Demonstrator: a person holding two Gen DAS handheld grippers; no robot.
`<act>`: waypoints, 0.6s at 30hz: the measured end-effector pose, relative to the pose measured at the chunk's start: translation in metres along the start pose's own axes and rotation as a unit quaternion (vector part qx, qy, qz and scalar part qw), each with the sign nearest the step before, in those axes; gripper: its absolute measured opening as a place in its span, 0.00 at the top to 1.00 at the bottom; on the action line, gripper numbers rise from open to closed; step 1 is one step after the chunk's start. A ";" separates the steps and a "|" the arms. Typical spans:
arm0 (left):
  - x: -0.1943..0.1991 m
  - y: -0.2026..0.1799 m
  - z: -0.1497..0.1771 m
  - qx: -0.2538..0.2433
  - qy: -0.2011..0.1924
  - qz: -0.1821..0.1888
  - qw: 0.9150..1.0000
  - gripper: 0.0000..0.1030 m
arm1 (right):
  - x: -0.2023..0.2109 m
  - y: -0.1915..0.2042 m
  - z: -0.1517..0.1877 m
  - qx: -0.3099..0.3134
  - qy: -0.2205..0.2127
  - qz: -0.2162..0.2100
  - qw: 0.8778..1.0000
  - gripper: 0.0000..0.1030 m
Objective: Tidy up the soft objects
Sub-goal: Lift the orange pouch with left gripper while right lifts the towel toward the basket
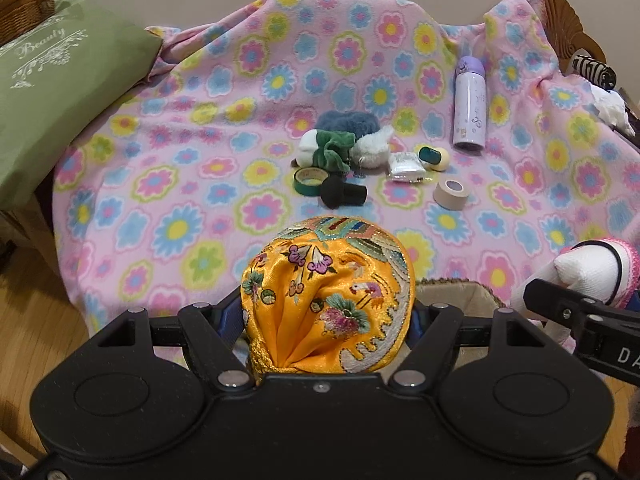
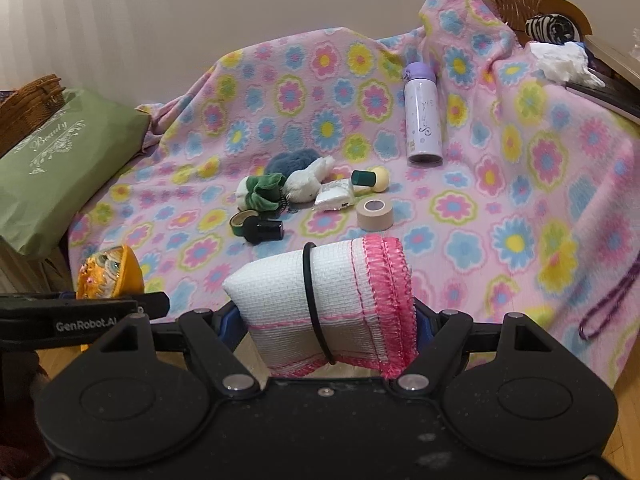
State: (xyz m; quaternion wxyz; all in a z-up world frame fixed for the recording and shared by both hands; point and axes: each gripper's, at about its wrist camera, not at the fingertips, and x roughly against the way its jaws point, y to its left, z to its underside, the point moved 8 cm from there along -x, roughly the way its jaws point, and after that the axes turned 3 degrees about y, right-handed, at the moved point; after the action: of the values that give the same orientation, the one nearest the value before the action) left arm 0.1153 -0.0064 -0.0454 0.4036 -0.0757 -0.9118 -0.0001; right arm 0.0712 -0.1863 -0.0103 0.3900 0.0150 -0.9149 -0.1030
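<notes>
My left hand-held gripper (image 1: 328, 316) is pinching a puffy orange satin pouch (image 1: 332, 300) embroidered with flowers and birds, its gathered folds running down to a yellow cord at the base. My right hand-held gripper (image 2: 332, 316) is clamped on a folded white woven cloth (image 2: 320, 300) with pink stitched edging, ringed by 1 black elastic band (image 2: 314, 304). Both hang above the near edge of the pink flowered fleece blanket (image 1: 160, 200).

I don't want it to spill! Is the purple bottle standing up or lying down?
Standing up. The purple bottle sits on its base on the flowery blanket, with its cap on top.
</notes>
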 end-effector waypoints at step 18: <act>0.021 -0.007 0.042 0.000 0.005 -0.020 1.000 0.33 | 0.043 0.005 0.031 -0.005 -0.016 -0.006 1.000 0.25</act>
State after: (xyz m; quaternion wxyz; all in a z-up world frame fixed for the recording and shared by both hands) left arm 0.0694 -0.0079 -0.0576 0.4076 -0.0578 -0.9113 -0.0087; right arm 0.0193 -0.1807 -0.0003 0.3747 0.0172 -0.9204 -0.1105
